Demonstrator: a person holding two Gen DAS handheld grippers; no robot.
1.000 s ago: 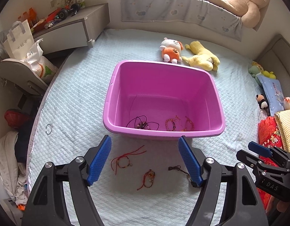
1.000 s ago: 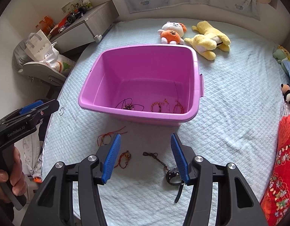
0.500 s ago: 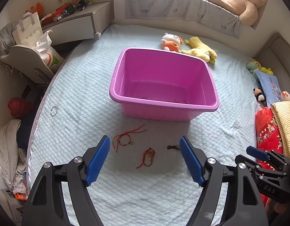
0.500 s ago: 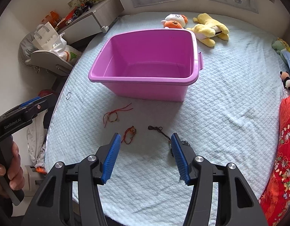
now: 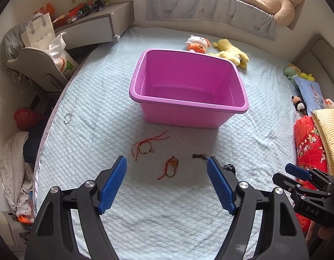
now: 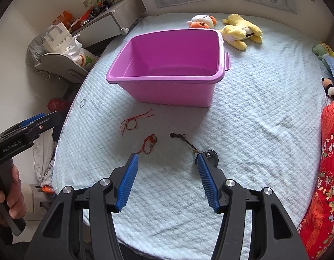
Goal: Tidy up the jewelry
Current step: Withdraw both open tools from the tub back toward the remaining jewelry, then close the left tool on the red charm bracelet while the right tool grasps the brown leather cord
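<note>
A purple tub (image 5: 189, 106) (image 6: 169, 80) stands in the middle of the pale blue bed cover. In front of it lie a red string bracelet (image 5: 145, 146) (image 6: 132, 124), a red and orange bracelet (image 5: 171, 166) (image 6: 150, 143) and a dark cord necklace (image 5: 199, 156) (image 6: 182, 139) ending in a black piece (image 6: 211, 154). My left gripper (image 5: 167, 179) hangs open above the cover, just short of the red and orange bracelet. My right gripper (image 6: 167, 173) is open too, with nothing between its fingers; its right fingertip (image 6: 200, 162) partly hides the black piece.
Plush toys (image 5: 230, 53) (image 6: 243, 31) lie behind the tub. A red cloth (image 5: 308, 143) (image 6: 327, 173) and a striped blanket (image 5: 329, 125) border the right side. A small ring (image 5: 67, 118) (image 6: 82, 103) sits near the bed's left edge. A chair with bags (image 5: 41, 49) stands beyond that edge.
Both grippers have drawn back from the tub toward the bed's near edge. The jewelry inside the tub has dropped out of sight behind its front wall. Both stay open.
</note>
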